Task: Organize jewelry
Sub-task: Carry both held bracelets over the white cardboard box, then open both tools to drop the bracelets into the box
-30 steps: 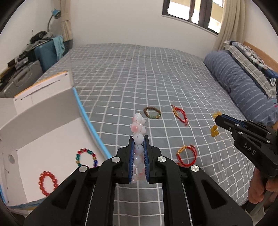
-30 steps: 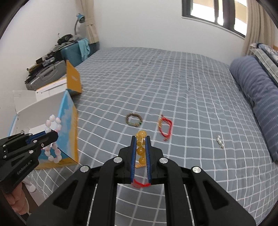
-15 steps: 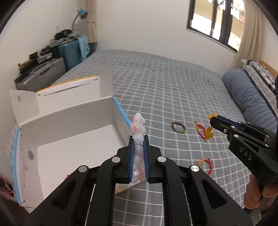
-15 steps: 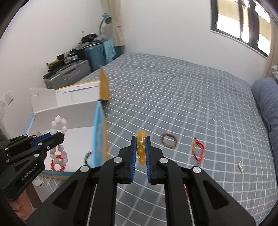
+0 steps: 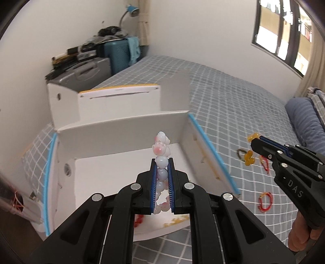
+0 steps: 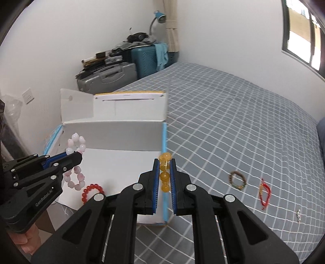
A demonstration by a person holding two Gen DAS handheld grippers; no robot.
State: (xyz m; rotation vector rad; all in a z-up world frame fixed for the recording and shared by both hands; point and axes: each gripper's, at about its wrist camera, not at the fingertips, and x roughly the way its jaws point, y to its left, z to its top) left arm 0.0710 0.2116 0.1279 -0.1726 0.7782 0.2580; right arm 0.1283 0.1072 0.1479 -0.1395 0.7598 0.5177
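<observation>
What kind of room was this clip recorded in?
Most likely a bedroom. The work surface is a bed with a grey checked sheet and a striped blue pillow. Suitcases are stacked in the corner under a blue desk lamp, beside a curtained window.

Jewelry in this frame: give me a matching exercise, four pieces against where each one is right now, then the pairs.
Things:
1. pink bead bracelet
2. amber bead bracelet
3. red bead bracelet
4. brown-green bracelet

Places:
A. lying on the checked bedspread
B. lying on the floor of the white box
C. clamped in the left tool, hanging over the box
D. clamped in the right tool, near the box's blue-edged wall

Pairs: 1-C, 2-D, 3-B, 4-A
</observation>
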